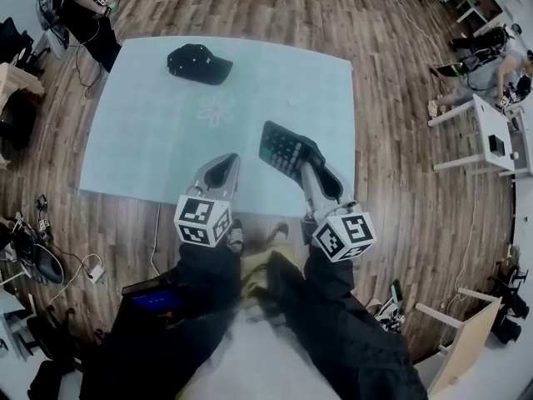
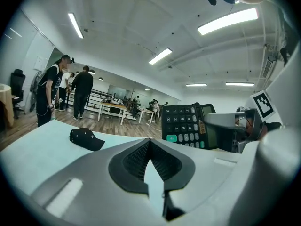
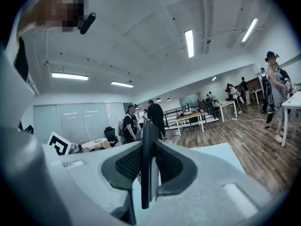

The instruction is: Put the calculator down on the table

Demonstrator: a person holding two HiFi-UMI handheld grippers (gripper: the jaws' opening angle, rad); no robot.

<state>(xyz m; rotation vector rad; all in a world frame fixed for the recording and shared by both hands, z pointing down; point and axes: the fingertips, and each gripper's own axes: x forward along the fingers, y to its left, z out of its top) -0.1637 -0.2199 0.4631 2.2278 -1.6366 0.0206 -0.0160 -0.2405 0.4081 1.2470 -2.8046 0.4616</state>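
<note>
Tabletop [image 1: 150,140] is pale blue and is set on a wood-plank floor [image 1: 250,7] in an open room. White desks [image 1: 491,136] are seen at right, people [image 1: 83,7] at the far edges. Calculator [image 1: 285,150] is dark with grey keys and one green key. It is held tilted over the table's near right part, clamped by its edge in the right gripper [image 1: 308,173]. Left gripper [image 1: 221,172] is carried just left of it, jaw tips closed on nothing. Black cap [image 1: 198,63] is lying far left. Open surface is seen between cap and calculator, out to the right edge.
</note>
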